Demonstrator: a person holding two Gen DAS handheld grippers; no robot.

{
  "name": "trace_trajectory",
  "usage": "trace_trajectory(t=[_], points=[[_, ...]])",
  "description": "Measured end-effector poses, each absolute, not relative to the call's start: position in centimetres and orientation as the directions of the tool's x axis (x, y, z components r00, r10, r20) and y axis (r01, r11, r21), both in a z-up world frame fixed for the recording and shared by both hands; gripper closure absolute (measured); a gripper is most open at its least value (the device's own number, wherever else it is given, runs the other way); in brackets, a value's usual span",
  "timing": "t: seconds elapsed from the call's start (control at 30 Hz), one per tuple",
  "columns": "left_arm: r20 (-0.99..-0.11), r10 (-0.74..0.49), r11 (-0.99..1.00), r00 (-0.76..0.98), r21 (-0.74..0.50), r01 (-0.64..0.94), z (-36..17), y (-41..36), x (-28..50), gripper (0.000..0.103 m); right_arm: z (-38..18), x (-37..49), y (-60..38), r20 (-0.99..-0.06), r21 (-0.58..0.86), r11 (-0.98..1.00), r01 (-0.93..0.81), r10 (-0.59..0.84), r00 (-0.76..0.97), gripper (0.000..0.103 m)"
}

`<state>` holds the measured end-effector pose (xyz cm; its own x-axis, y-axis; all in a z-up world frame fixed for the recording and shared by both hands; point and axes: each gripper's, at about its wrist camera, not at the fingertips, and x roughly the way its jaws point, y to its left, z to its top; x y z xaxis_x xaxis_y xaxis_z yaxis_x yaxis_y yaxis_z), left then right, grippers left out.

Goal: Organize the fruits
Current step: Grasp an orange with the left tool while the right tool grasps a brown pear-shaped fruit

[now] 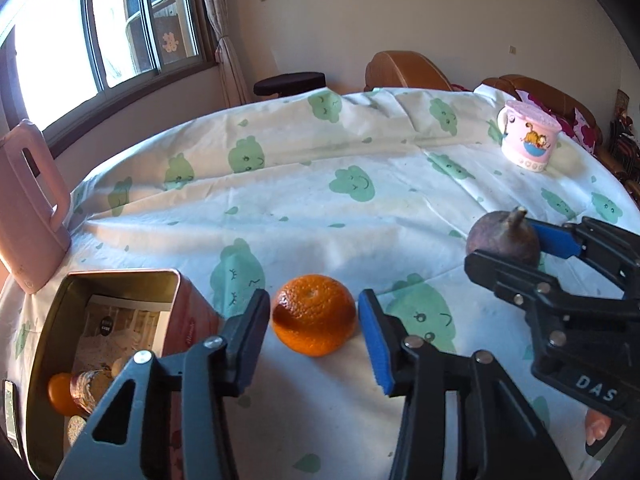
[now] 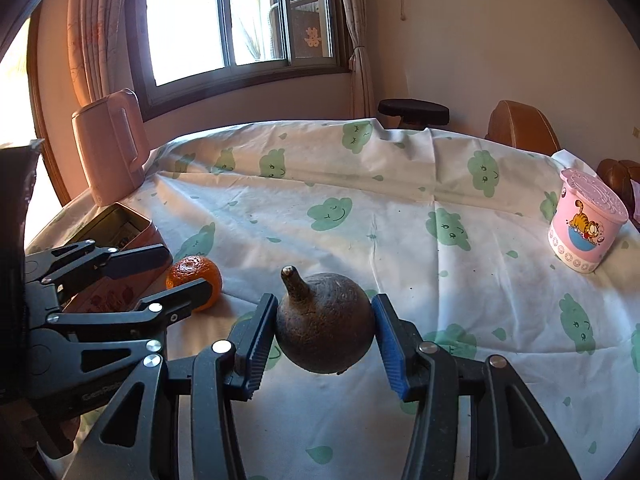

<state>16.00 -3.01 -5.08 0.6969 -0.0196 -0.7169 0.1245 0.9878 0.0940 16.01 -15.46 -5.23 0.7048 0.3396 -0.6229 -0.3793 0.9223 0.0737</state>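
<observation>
My right tongs (image 2: 325,334) clamp the dark brown stemmed round fruit (image 2: 324,322). My left tongs (image 1: 314,322) straddle the round orange mandarin (image 1: 315,314) on the surface, seemingly untouched. The open pink metal tin (image 1: 120,280) hides its contents.

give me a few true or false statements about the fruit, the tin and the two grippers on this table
1. The right gripper has its fingers on either side of the dark brown fruit. True.
2. The orange lies inside the tin. False: it sits on the tablecloth beside the tin, between the fingers of the left gripper.
3. The tin is open at the top. True.
4. The pink cup stands right next to the tin. False: it is far off at the other side of the table.
5. The left gripper has lifted the orange clear of the tablecloth. False: the orange rests on the cloth.
</observation>
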Motion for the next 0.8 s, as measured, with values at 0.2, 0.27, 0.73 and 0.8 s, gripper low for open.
trace_trajectory(t=[0.2, 0.27, 0.73, 0.8], points=[[-0.712, 0.025, 0.982, 0.702, 0.149, 0.116, -5.3, -3.9, 16.7, 0.054, -5.4, 16.3, -15.5, -0.634, 0.082, 0.922, -0.379, 0.342, 0.694, 0.052], [-0.724, 0.039, 0.984, 0.689, 0.148, 0.100, -5.8, -3.6, 17.5, 0.054, -5.6, 16.5, -15.5, -0.643, 0.081, 0.922, -0.378, 0.338, 0.687, 0.052], [-0.711, -0.056, 0.987, 0.701, 0.068, 0.148, -5.5, -3.7, 15.6, 0.055, -5.3, 16.2, -15.4, -0.631, 0.071, 0.923, -0.378, 0.335, 0.700, 0.052], [-0.691, -0.058, 0.987, 0.721, 0.068, 0.145, -5.1, -3.6, 15.2, 0.055, -5.3, 16.1, -15.5, -0.625, 0.072, 0.922, -0.381, 0.339, 0.703, 0.052]])
